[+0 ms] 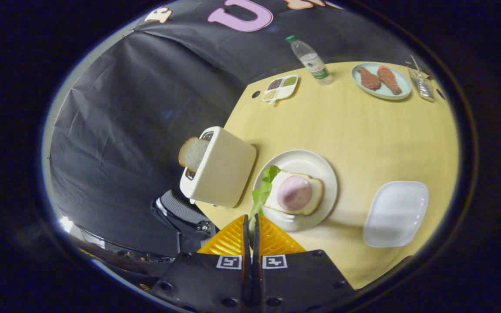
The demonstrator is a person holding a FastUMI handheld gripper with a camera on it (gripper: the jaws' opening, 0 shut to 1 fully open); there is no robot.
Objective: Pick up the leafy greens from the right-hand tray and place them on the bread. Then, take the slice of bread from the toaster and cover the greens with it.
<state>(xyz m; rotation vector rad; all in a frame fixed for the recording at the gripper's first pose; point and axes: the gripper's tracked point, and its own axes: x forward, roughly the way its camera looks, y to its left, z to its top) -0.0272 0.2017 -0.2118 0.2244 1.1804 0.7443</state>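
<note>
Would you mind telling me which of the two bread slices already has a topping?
The bread on the round plate, carrying a pink slice; the toaster's slice is bare. The tool grips the leafy greens.

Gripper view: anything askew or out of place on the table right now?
Nothing spilled or damaged. The greens hang pinched in the shut claw, above the plate's edge rather than on the bread. The toaster stands upright, its slice sticking out.
</note>
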